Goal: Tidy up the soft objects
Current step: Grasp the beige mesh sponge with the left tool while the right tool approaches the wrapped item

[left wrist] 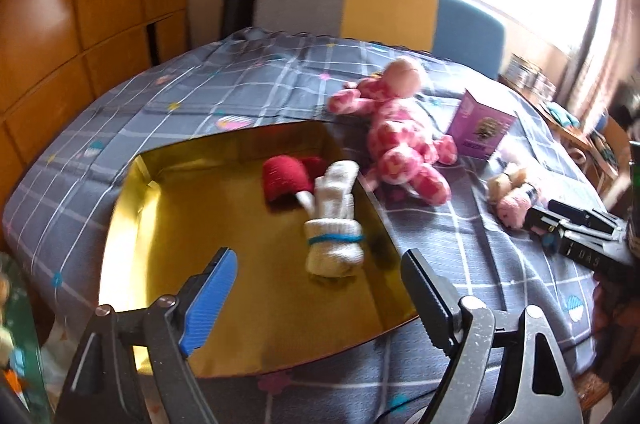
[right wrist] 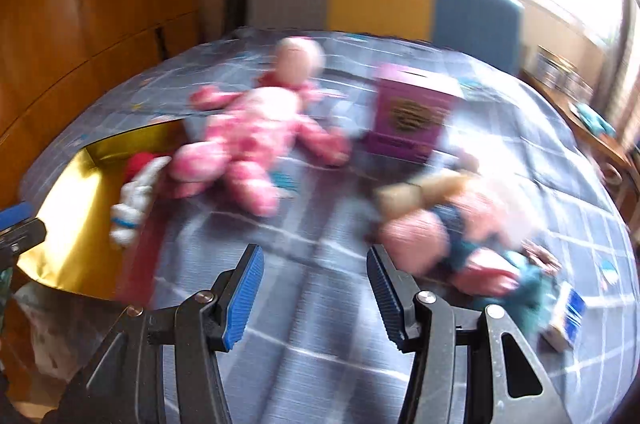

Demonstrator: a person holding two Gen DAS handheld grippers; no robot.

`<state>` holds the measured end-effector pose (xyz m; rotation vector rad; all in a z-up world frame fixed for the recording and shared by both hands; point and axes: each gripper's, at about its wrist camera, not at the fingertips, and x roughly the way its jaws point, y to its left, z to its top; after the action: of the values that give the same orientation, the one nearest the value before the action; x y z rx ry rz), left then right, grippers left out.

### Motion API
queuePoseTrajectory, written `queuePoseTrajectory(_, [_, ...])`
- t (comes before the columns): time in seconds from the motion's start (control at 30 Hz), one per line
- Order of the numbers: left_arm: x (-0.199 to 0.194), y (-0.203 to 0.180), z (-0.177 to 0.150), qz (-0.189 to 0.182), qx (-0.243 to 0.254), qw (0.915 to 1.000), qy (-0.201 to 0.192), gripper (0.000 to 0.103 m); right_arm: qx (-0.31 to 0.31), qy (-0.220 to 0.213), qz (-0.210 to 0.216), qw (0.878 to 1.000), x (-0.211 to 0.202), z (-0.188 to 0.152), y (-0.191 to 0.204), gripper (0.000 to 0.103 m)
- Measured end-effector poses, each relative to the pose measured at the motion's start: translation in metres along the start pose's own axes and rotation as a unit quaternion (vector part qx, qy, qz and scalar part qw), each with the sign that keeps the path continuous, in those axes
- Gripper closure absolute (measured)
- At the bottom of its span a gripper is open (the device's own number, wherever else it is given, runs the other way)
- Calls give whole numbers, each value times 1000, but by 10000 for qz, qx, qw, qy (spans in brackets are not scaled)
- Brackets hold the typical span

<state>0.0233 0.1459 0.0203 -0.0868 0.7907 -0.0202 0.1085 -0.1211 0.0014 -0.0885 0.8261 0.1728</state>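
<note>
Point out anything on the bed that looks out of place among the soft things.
The purple carton stands upright on the plaid bedspread beside the pink plush doll. It is a stiff box among soft toys. The rolled socks already lie in the gold tray.

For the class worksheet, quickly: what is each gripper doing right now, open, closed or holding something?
Left gripper: jaws open, holding nothing, above the gold box.
Right gripper: jaws open, holding nothing, above the bedspread.
</note>
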Motion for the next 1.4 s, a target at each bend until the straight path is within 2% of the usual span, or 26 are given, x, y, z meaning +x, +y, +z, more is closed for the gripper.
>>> queuePoseTrajectory(0.13, [8, -30, 10, -199, 398, 9990, 30, 18, 600, -17, -478, 9971, -10, -6, -62, 49])
queuePoseTrajectory(0.33, [26, -80, 25, -458, 953, 9943, 112, 18, 1347, -174, -1109, 9845, -20, -15, -139, 49])
queuePoseTrajectory(0.43, [42, -110, 34, -632, 1238, 9901, 172, 20, 1648, -221, -1267, 9779, -22, -23, -166, 49])
queuePoseTrajectory(0.5, [54, -128, 40, -703, 1389, 9875, 233, 26, 1887, -237, -1220, 9741, -23, -26, -178, 49])
queuePoseTrajectory(0.63, [85, -164, 56, -930, 1614, 9818, 379, 41, 2143, -301, -967, 9715, -22, -26, -185, 48])
queuePoseTrajectory(0.73, [115, -189, 67, -1212, 1671, 9764, 642, 54, 2172, -326, -813, 9722, -22, -26, -186, 49])
queuePoseTrajectory(0.87, [154, -222, 80, -1589, 1710, 9682, 903, 55, 2314, -277, -636, 9704, -18, -27, -189, 48])
queuePoseTrajectory(1.07, [197, -257, 91, -1878, 2012, 9557, 1043, 55, 2345, -137, -470, 9709, -11, -29, -188, 48])
queuePoseTrajectory(1.2, [220, -273, 95, -2237, 2224, 9403, 1279, 53, 2346, -59, -352, 9714, -7, -29, -187, 48])
queuePoseTrajectory(1.33, [236, -284, 98, -2462, 2347, 9296, 1419, 50, 2335, 42, -290, 9719, -3, -29, -185, 48])
queuePoseTrajectory(1.4, [244, -288, 100, -2608, 2335, 9243, 1518, 52, 2335, 43, -278, 9719, -3, -29, -185, 48])
